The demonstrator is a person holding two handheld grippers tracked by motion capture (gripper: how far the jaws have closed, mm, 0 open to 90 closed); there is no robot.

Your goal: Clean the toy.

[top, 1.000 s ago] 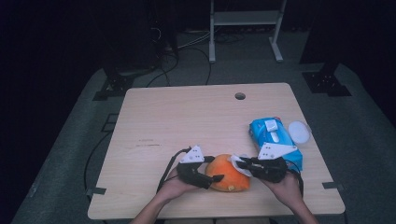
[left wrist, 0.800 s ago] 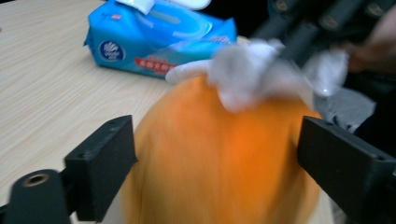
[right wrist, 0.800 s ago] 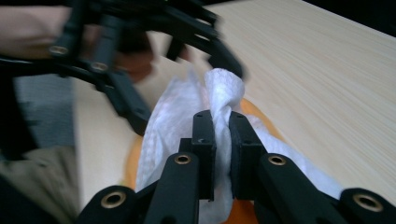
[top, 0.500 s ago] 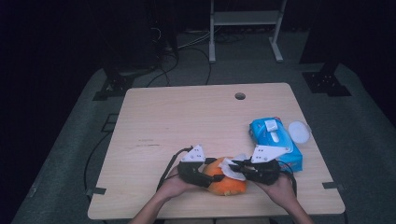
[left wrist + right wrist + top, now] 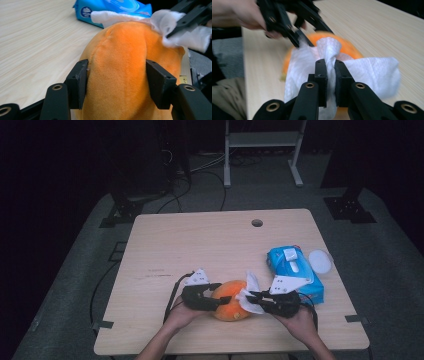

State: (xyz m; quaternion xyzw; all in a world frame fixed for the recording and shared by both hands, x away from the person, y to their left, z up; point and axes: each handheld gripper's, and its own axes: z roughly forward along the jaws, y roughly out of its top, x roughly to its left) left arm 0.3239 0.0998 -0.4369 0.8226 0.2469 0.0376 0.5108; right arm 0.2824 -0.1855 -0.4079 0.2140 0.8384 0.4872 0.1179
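- High view: orange plush toy (image 5: 231, 299) lay near the front edge of the counter (image 5: 200, 245), between the left tool (image 5: 218, 300) and the right tool (image 5: 251, 296); blue pack of wipes (image 5: 292, 270) sat just beside the right tool, white lid (image 5: 320, 261) next to the pack.
- Left gripper view: left tool (image 5: 117, 80) half shut, having just been closing, pads pressed into both sides of the plush toy (image 5: 125, 65) and denting the fur. Seemed a firm enough hold for wiping; should be kept steady and low on the toy so the top stays free.
- Right gripper view: right tool (image 5: 331, 72) clamped nearly shut on a bunched white wipe (image 5: 367, 72), loose cloth spread over the plush toy (image 5: 348, 48). Best done, by the look of it, with light strokes across the fur away from the left tool (image 5: 298, 37), wipe kept flat, no tugging against the clamp.
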